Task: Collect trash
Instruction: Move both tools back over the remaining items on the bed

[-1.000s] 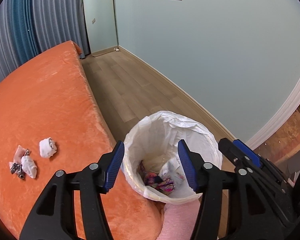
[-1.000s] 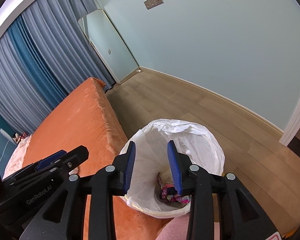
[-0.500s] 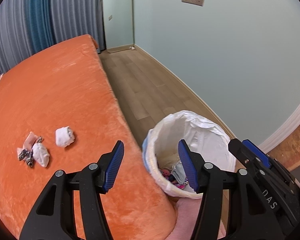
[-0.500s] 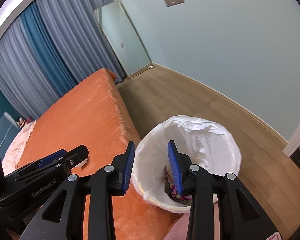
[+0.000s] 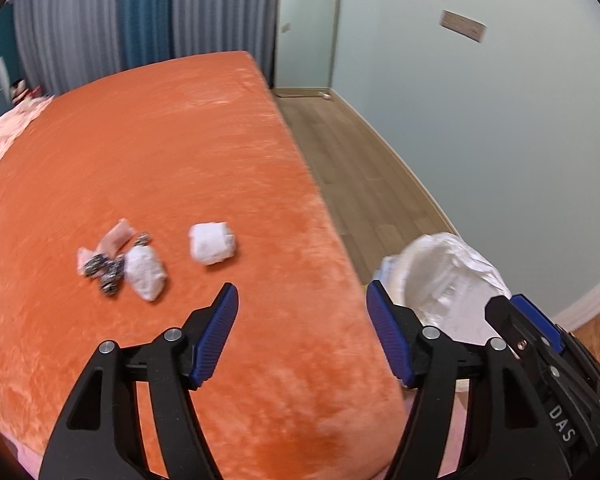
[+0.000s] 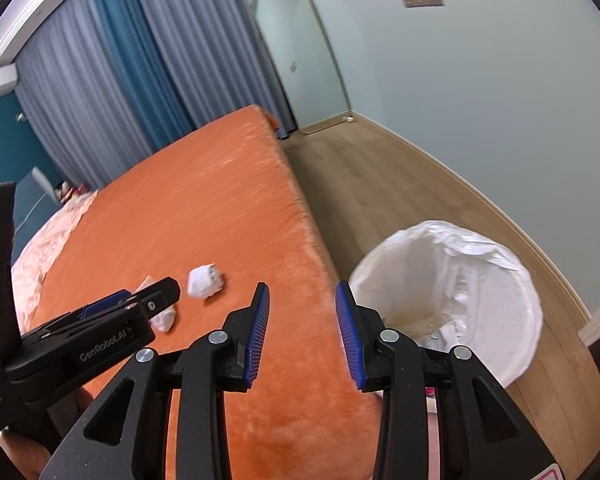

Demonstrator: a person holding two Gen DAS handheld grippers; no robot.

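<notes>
Trash lies on the orange bed (image 5: 160, 152): a white crumpled tissue (image 5: 212, 243), a second white wad (image 5: 145, 273), and black-and-white and pink wrappers (image 5: 104, 258). The white-lined trash bin (image 6: 460, 276) stands on the floor by the bed's right edge; it also shows in the left wrist view (image 5: 448, 276). My left gripper (image 5: 302, 300) is open and empty above the bed's near corner, short of the trash. My right gripper (image 6: 302, 300) is open and empty over the bed edge, left of the bin. The tissue also shows in the right wrist view (image 6: 205, 281).
The wooden floor (image 6: 380, 184) runs between the bed and the pale blue wall (image 6: 500, 80). Grey and blue curtains (image 6: 140, 60) hang behind the bed. A pink blanket (image 6: 40, 248) lies at the bed's far left. A mirror (image 6: 296, 52) leans in the corner.
Both grippers have swung left, away from above the bin and toward the bed. The trash on the bed now sits nearer the middle of the left wrist view. Both stay open and empty.
</notes>
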